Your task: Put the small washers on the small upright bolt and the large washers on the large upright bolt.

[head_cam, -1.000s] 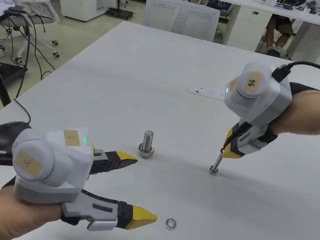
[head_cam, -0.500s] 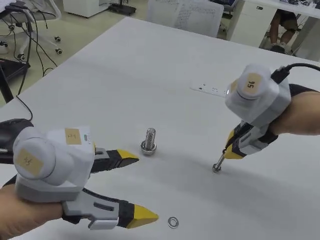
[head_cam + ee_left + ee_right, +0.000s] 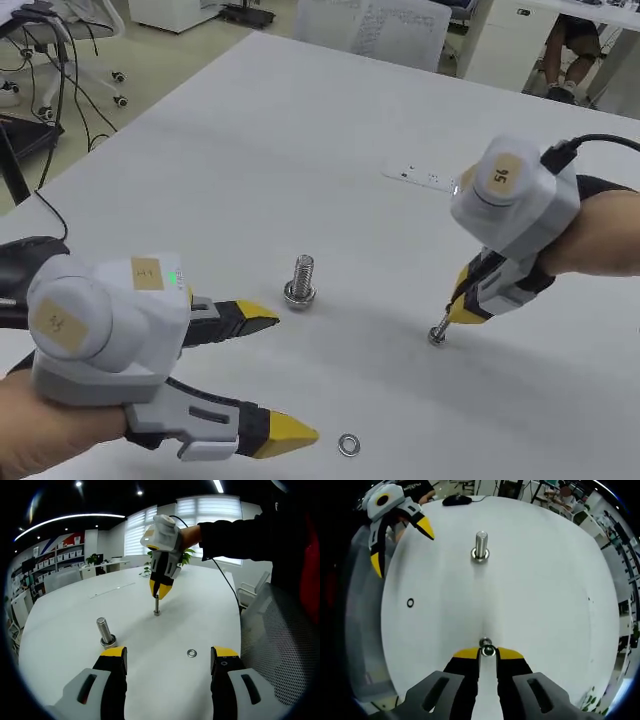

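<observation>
The large bolt [image 3: 300,279] stands upright mid-table with a washer around its base. The thin small bolt [image 3: 440,329] stands to its right. My right gripper [image 3: 462,312] points down over the small bolt's top, its jaws shut on what looks like a small washer [image 3: 489,651] right at the bolt's tip. My left gripper [image 3: 275,375] hovers open at the lower left with nothing between its fingers. A loose small washer [image 3: 348,444] lies flat on the table just beyond its lower fingertip, seen too as the washer [image 3: 191,653].
A white strip [image 3: 415,178] lies on the white table [image 3: 250,150] behind the right gripper. A black mouse [image 3: 20,262] sits at the table's left edge. Office chairs and cables stand on the floor past that edge.
The picture has shifted slightly with the head. Both grippers hold their places; the right one stays at the small bolt's top.
</observation>
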A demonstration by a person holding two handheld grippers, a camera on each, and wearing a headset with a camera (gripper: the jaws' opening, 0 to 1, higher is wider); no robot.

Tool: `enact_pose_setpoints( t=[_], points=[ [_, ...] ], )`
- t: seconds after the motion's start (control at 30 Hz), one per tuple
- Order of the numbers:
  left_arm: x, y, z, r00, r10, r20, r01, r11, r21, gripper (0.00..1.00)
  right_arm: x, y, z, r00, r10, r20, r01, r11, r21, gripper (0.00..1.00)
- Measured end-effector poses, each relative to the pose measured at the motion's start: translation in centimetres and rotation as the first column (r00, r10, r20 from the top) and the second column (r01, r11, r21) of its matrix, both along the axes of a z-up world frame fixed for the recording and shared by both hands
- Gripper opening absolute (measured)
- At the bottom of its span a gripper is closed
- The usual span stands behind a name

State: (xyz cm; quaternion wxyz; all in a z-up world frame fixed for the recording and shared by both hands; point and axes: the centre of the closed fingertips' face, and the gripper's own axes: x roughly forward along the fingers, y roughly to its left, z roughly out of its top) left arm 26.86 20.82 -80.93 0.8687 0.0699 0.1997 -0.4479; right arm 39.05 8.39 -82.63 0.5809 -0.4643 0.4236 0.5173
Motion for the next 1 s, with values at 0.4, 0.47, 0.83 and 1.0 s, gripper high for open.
enact_pose_setpoints(
  t=[0.4,0.47,0.83,1.0],
  points=[
    [-0.1,0.3,-0.2,1.000,0.002,-0.005,-0.002,1.000,0.001,0.67,-0.3,0.2,-1.7,1.000,0.007,-0.019,-0.007,1.000,-0.016,0.13],
    [-0.1,0.3,-0.2,1.000,0.002,-0.006,-0.002,1.000,0.002,0.67,-0.4,0.3,-2.0,1.000,0.006,-0.023,-0.006,1.000,-0.015,0.13],
    [-0.1,0.4,-0.4,1.000,0.004,-0.012,-0.004,1.000,0.004,0.67,-0.1,0.3,-3.3,0.999,-0.002,-0.035,0.001,1.000,-0.030,0.14],
    [0.0,0.5,-0.4,1.000,0.008,-0.013,-0.008,1.000,0.004,0.67,-0.2,0.3,-3.7,0.999,-0.003,-0.043,0.001,0.999,-0.033,0.14]
  ],
)
